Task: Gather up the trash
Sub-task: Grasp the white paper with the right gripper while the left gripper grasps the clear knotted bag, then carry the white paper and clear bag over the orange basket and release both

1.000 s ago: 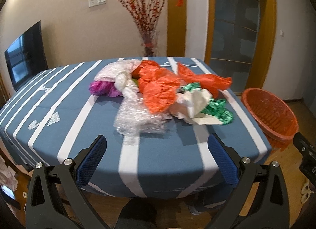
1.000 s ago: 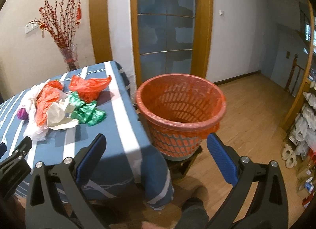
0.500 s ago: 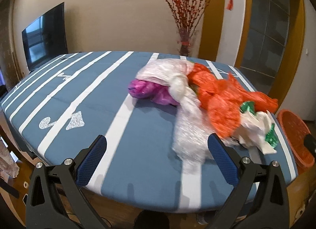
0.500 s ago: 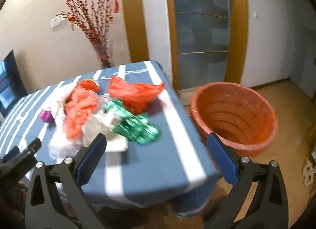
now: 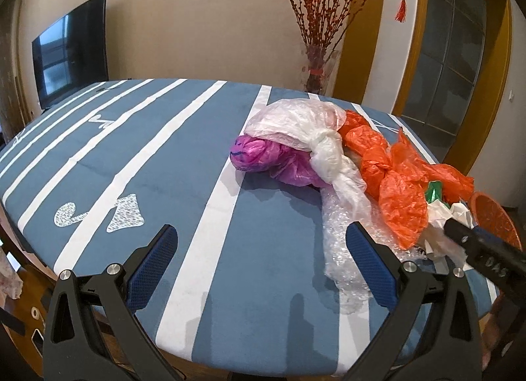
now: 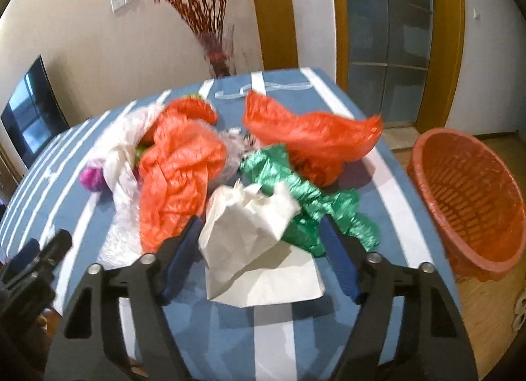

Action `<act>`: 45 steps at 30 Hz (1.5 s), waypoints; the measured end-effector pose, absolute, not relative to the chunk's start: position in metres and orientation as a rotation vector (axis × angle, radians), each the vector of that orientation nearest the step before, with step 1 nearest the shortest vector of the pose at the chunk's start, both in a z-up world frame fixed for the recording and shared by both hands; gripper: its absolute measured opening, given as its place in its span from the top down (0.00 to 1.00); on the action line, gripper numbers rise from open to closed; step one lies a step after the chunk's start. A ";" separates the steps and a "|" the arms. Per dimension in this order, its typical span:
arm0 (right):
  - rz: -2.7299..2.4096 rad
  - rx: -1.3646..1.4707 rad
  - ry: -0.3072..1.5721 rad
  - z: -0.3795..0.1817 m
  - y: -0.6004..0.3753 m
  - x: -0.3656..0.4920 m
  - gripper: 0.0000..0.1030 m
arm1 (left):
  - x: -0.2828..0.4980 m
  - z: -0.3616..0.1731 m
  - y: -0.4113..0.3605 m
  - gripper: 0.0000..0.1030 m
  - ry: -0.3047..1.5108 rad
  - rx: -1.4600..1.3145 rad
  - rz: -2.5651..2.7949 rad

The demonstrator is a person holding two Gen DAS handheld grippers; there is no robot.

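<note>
- Left gripper [image 5: 261, 259]: its jaws stand wide apart over bare striped tablecloth [image 5: 138, 164] with nothing between them, as wide as in the earlier left wrist pictures; the view has swung so that the trash pile, which lay straight ahead a second ago, now lies ahead and to the right of this tool.
- Ahead of its right finger [image 5: 371, 266]: the bubble wrap [image 5: 345, 249] trails down to just beside the finger's blue pad; beyond it lie the purple bag [image 5: 259, 157], the knotted clear bag [image 5: 302, 127] and an orange bag [image 5: 397, 196].
- Right gripper [image 6: 259, 246]: its jaws have just been closing and now stand part-way in; the white paper bag [image 6: 250, 236] sits between them; I cannot tell whether the pads press on it; a second ago this tool faced the basket with its jaws at their widest.
- Just beyond its right finger [image 6: 340, 256]: the green crumpled bag [image 6: 305, 196]; further ahead a second orange bag [image 6: 312, 137].
- Far right of this tool: the orange basket [image 6: 466, 203], beside the table, apart from the trash; earlier it stood straight ahead, between the fingers.
</note>
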State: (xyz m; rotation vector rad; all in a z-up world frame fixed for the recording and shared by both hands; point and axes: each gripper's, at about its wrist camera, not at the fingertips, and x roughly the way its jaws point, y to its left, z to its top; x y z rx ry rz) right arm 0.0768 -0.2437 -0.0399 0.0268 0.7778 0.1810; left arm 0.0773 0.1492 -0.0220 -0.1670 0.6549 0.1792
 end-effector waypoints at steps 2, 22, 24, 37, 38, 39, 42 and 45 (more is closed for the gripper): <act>0.191 0.033 0.797 -0.046 -0.244 0.078 0.44 | 0.078 -0.023 0.150 0.02 0.656 -0.166 0.173; 0.180 0.081 0.719 -0.024 -0.272 0.061 0.83 | 0.109 -0.013 0.136 0.03 0.654 -0.181 0.121; 0.175 0.077 0.706 -0.020 -0.275 0.058 0.83 | 0.119 -0.008 0.135 0.08 0.645 -0.180 0.123; 0.145 0.090 0.719 -0.026 -0.291 0.062 0.83 | 0.190 -0.024 0.124 0.42 0.763 -0.163 0.093; 0.143 0.091 0.721 -0.027 -0.291 0.062 0.83 | 0.191 -0.025 0.123 0.47 0.766 -0.154 0.095; 0.141 0.093 0.722 -0.028 -0.293 0.062 0.83 | 0.193 -0.027 0.123 0.56 0.772 -0.150 0.093; 0.137 0.098 0.720 -0.028 -0.296 0.062 0.83 | 0.194 -0.030 0.124 0.73 0.788 -0.157 0.071; 0.135 0.104 0.712 -0.025 -0.299 0.061 0.83 | 0.189 -0.025 0.125 0.77 0.764 -0.159 0.053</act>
